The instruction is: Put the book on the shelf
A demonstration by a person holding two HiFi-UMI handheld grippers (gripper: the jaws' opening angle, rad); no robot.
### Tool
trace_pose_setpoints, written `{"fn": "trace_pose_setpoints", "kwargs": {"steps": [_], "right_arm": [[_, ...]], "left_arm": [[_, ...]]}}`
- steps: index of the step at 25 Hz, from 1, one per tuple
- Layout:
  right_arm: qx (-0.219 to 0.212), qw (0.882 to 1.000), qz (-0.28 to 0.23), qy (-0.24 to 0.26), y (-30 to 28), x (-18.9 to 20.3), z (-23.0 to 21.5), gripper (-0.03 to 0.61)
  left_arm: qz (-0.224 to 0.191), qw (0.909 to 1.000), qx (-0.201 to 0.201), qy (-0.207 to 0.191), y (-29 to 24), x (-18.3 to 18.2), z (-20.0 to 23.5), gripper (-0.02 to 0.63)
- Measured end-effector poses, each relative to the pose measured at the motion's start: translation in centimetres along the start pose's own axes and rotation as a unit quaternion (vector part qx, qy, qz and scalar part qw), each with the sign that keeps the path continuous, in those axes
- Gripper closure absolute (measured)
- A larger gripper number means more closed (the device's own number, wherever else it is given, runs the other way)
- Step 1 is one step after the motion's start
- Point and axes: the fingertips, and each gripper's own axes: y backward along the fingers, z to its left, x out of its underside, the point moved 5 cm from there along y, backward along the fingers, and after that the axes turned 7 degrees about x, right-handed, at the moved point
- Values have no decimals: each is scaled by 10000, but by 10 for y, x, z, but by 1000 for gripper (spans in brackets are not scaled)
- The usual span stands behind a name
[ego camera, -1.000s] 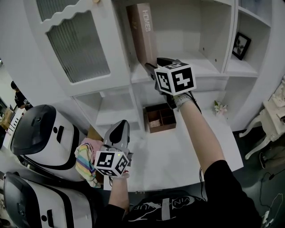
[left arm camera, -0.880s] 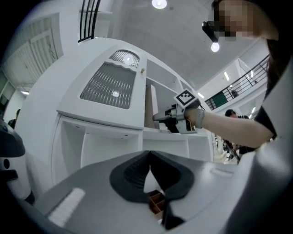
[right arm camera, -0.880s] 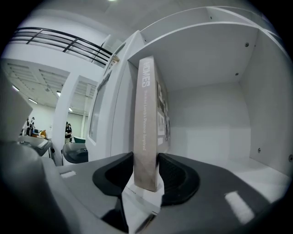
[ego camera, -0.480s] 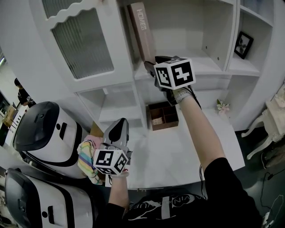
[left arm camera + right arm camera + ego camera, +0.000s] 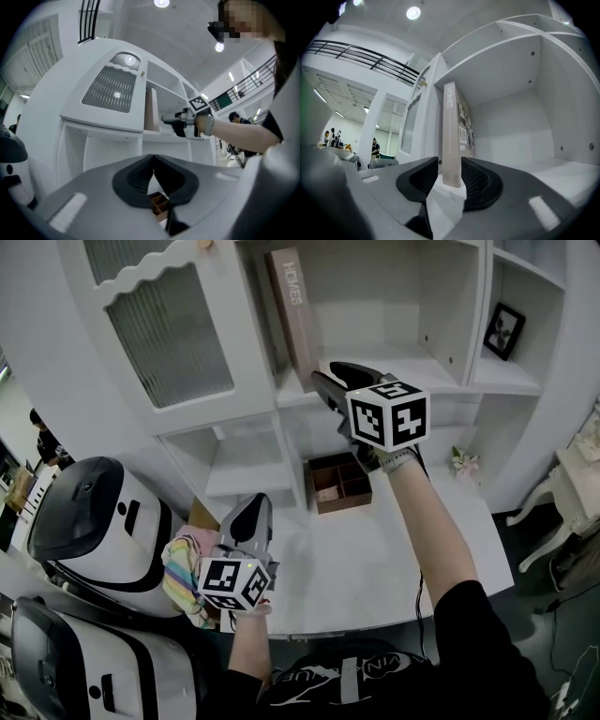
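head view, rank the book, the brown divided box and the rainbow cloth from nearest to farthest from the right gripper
From the right gripper, whose jaws have just been closing a little, pressing on nothing:
1. book, standing on the shelf just ahead of the tips.
2. brown box, on the desk below.
3. rainbow cloth, far lower left, beside the left gripper.

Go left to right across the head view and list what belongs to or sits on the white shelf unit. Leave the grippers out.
ribbed-glass cabinet door → book → flower sprig → picture frame. The wooden box is left out, since it overlaps the book's span.
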Motion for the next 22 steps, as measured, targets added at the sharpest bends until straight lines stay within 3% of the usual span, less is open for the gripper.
{"fn": "trace_pose_setpoints", "kwargs": {"steps": [7, 12, 17, 22], "right_arm": [[-215, 9992, -348, 25, 64, 24, -6, 507], [-96, 9988, -374, 303, 108, 57, -15, 559], [-98, 9971, -260, 702, 135, 94, -19, 568], [-78, 9993, -88, 362, 153, 123, -24, 568]], "left_arm": [[82, 9998, -69, -152, 1, 6, -4, 614], [198, 9991, -101, -353, 2, 15, -9, 614], [241, 9981, -95, -566, 3, 24, -15, 614], [297, 9973, -166, -652, 6, 34, -19, 614]]}}
